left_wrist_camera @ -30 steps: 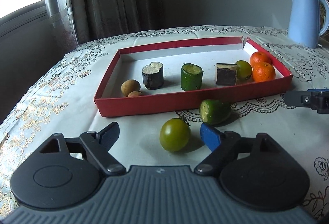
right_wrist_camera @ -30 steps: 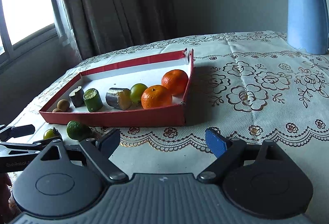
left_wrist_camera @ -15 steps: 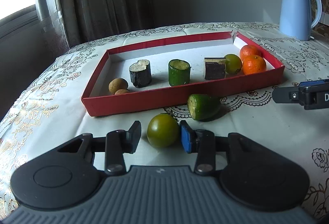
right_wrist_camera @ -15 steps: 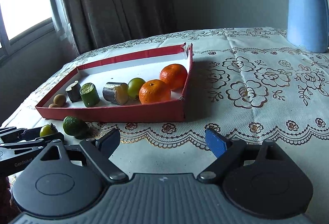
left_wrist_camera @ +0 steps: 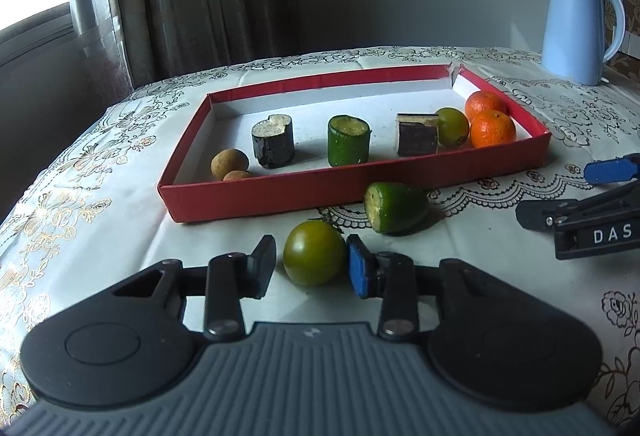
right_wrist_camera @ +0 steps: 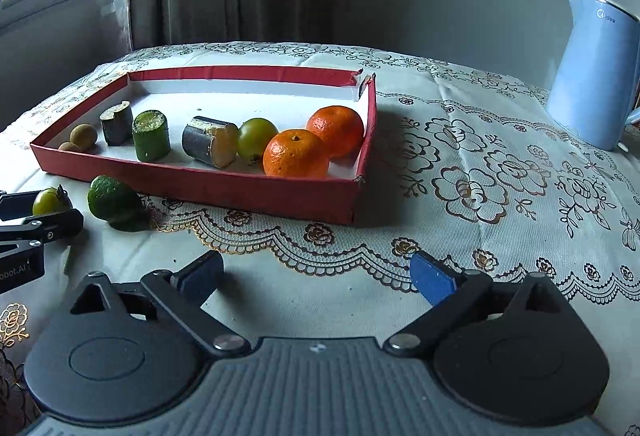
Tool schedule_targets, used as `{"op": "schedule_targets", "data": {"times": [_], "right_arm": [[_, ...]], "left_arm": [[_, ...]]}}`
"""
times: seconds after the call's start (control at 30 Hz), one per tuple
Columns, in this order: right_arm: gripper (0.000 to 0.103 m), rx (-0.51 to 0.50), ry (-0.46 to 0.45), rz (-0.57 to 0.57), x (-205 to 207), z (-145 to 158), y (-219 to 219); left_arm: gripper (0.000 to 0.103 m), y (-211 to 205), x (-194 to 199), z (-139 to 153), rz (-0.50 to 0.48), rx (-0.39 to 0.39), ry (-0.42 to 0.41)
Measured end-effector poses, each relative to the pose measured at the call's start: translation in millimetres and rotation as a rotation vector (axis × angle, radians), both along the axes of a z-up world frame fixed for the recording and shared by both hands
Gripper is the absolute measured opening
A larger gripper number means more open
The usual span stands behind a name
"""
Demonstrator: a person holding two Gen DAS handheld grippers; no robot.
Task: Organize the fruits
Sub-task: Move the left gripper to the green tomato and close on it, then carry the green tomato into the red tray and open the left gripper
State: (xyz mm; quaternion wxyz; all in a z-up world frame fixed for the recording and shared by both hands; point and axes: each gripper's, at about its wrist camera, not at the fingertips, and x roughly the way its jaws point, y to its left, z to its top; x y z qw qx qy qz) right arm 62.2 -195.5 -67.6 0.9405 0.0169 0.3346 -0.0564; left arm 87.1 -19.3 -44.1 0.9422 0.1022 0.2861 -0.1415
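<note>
Two fruits lie on the tablecloth [left_wrist_camera: 120, 236] outside the red tray [left_wrist_camera: 360, 188]: a green tomato [left_wrist_camera: 315, 253] and, just behind it to the right, a cut green fruit piece [left_wrist_camera: 394, 207] on its side near the tray's front wall. The tomato sits between the fingers of the left gripper [left_wrist_camera: 312, 267]; the blue pad [left_wrist_camera: 358, 270] touches or nearly touches its right flank, while a narrow gap shows at the black pad [left_wrist_camera: 266, 260], so the jaws are narrowed around it but not yet clamped. Judgement: the step in hand is the grasp. Close evenly across the widest part, centred, since a round smooth skin may squirt forward toward the cut piece if pinched off-centre. Squeeze gently; it looks firm but bruisable. Lift clear of the front wall before carrying over. A sensible slot is beside the other green tomato [left_wrist_camera: 452, 126], next to the two mandarins [left_wrist_camera: 493, 128]. Tray also holds two dark cane-like segments, a green one and two small brown fruits. Right gripper [right_wrist_camera: 316, 278] is spread wide, holding nothing, low over the cloth, well apart from the tray corner. Blue kettle [right_wrist_camera: 592, 76] stands far right, out of the path.
</note>
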Motion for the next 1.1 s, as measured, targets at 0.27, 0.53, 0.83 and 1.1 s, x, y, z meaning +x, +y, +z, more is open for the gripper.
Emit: {"op": "schedule_targets", "data": {"times": [0.27,0.53,0.83,1.1], "right_arm": [[0.101,-0.002,0.0,-0.001,0.2,0.0,0.5],[0.101,-0.002,0.0,-0.001,0.0,0.2,0.4],[0.101,0.022,0.004,-0.001,0.6,-0.1,-2.3],[0.101,0.029,0.001,-0.001,0.5,-0.6,-2.8]], "left_arm": [[0.03,6.1,-0.7,1.7,0.003,-0.04,0.003],[0.03,5.1,-0.8,16.3,0.017,-0.029,-0.023],[0.03,-8.6,23.0,44.3,0.056,-0.002,-0.081],[0.03,-20.1,48.3,39.4,0.072,-0.008,-0.046]]}}
